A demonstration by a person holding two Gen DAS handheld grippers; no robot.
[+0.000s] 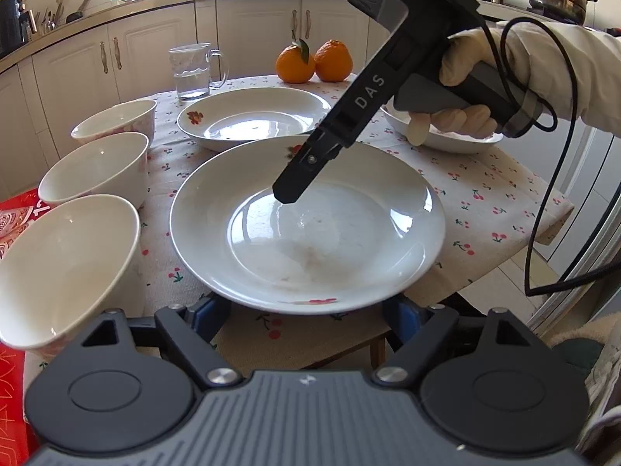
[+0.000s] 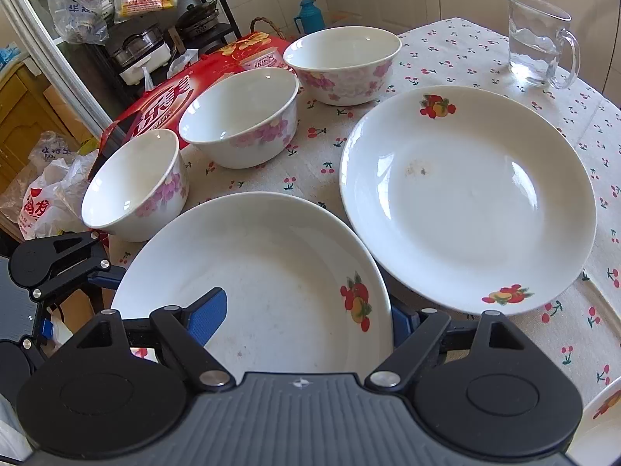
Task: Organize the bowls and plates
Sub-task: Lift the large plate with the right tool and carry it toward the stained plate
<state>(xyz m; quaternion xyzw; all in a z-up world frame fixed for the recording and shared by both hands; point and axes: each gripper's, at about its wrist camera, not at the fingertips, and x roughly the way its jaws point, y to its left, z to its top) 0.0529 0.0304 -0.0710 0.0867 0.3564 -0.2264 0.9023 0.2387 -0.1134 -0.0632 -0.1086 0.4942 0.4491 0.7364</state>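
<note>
A white plate with fruit print lies on the cherry-print tablecloth; it also shows in the right wrist view. My left gripper is open, its blue pads at either side of the plate's near rim. My right gripper reaches over the same plate, one blue pad inside the rim and the other hidden beyond it; jaws apart. A second plate lies behind. A third plate sits far right. Three white floral bowls line the left edge.
A glass mug of water and two oranges stand at the table's far end. A red box lies under the bowls' side. The table edge drops off at the right. Kitchen cabinets stand behind.
</note>
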